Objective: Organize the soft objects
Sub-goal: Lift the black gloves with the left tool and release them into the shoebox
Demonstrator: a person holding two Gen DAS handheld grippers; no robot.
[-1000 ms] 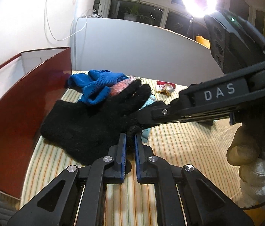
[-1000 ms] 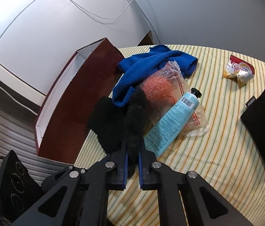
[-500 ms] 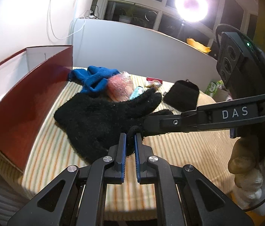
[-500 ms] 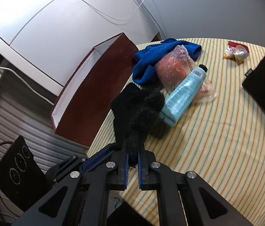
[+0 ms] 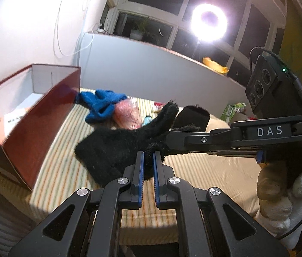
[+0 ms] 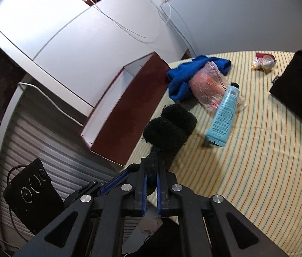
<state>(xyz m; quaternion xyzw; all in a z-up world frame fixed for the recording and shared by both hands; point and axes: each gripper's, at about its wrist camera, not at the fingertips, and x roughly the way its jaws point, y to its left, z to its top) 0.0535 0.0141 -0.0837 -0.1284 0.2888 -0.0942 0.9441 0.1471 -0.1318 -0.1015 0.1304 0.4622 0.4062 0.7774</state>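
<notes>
A fuzzy black glove (image 5: 116, 147) hangs stretched above the striped table, held at two spots. My left gripper (image 5: 148, 157) is shut on a fold of its near edge. From the right, my right gripper (image 5: 169, 138) pinches the glove by its fingers. In the right wrist view my right gripper (image 6: 151, 169) is shut on the black glove (image 6: 170, 126), which bunches up just ahead of the jaws. A blue-padded finger (image 6: 116, 181) of the left gripper shows beside it. A blue cloth (image 6: 181, 79) and a pink bagged bundle (image 6: 206, 85) lie farther back.
An open dark-red box (image 5: 43, 115) with a white inside stands at the table's left edge. A light-blue tube (image 6: 224, 111), a snack packet (image 6: 262, 63) and a black pouch (image 6: 296, 85) lie on the striped cloth. A gloved hand (image 5: 279, 188) grips the right tool.
Both grippers have drawn back and upward together with the black glove. It has come off the pile of cloth, bag and tube and now hangs nearer the table's front edge.
</notes>
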